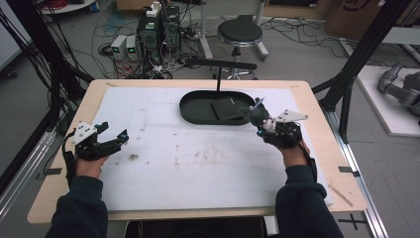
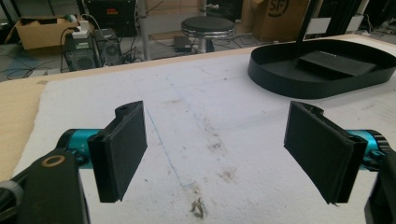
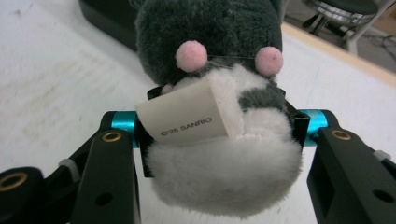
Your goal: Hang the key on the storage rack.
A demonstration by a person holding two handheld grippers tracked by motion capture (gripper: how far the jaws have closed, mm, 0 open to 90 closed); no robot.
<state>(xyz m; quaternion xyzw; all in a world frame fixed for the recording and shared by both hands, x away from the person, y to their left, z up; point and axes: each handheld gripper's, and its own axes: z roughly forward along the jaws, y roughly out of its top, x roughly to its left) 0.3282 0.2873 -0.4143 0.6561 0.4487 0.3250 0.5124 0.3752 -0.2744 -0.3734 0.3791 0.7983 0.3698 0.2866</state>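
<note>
— Right tool (image 3: 219, 135) first: what is it doing?

— Its jaws are clamped on a plush toy (image 3: 219, 93), dark grey and white with two pink pompoms. A white tag (image 3: 187, 119) printed "©25 SANRIO" hangs across the toy's front. In the high view that tool (image 1: 262, 121) is held above the right side of the surface (image 1: 198, 158), just beside the near right end of the black oval tray (image 1: 190, 111), with the toy (image 1: 257, 115) dark at its tip.

— And the left tool?

— Left tool (image 2: 224, 149) stands wide apart, nothing between its two black pads (image 2: 123, 149). Beneath it lies the white mat (image 2: 210, 121), stained with brownish marks. From above, this tool (image 1: 111, 135) sits over the left part of the surface, well apart from the tray.

— What is in the tray?

— A flat dark slab (image 1: 228, 109) lies inside, tilted a little. A thin black post (image 1: 218, 77) rises at the tray's far edge and carries a horizontal bar.

— Who holds the tools?

— A person in dark sleeves (image 1: 79, 208), forearms coming in from the near edge.

— Anything behind the surface?

— A round black stool (image 1: 239, 33), and boxes of electronics with tangled cables (image 1: 148, 44) on the floor.
</note>
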